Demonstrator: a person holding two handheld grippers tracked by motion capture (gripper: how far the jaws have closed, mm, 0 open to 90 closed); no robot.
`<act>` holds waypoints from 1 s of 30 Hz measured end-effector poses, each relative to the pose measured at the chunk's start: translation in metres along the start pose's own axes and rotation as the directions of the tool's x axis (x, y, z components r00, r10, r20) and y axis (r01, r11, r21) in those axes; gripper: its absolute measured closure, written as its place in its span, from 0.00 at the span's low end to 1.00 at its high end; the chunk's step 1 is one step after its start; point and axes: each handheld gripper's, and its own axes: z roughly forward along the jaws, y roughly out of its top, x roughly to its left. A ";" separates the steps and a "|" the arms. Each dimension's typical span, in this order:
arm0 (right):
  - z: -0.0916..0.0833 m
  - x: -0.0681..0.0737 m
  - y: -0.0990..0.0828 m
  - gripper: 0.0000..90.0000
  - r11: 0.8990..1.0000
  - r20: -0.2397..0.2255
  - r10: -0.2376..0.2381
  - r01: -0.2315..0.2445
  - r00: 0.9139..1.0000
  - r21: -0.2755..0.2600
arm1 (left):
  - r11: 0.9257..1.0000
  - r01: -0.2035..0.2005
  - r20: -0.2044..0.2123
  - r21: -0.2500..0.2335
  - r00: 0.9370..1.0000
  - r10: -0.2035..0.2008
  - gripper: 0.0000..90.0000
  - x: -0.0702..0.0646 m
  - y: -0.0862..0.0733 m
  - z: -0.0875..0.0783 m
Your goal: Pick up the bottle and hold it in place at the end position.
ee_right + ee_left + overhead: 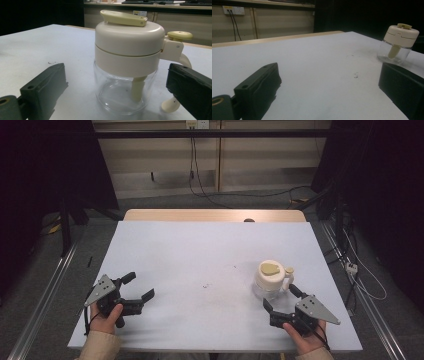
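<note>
A clear glass jar (270, 279) with a cream lid and a side handle stands upright on the right half of the white table (200, 255). My right gripper (283, 298) is open just in front of the jar (126, 67); its jaws stand wide on either side and do not touch the glass. A hand holds my left gripper (139, 287) open near the table's front left corner, with nothing between its jaws. From there the jar (399, 43) stands far off at the right.
Small dark specks (206, 285) mark the middle of the table. A wooden strip (215, 215) runs along the far edge. Cables (200, 180) hang down the wall behind, and metal rails (40, 300) flank the table on the floor.
</note>
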 end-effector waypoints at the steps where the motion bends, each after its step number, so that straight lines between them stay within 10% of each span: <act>1: 0.000 0.000 0.000 0.03 1.000 0.004 0.005 -0.005 1.000 -0.001 | 1.000 0.000 0.002 0.000 1.000 0.000 0.04 0.000 0.000 0.000; 30: 0.030 -0.004 0.000 0.06 0.997 0.066 0.020 -0.025 0.998 0.071 | 0.999 -0.031 0.008 0.027 0.999 0.031 0.04 -0.003 -0.002 0.001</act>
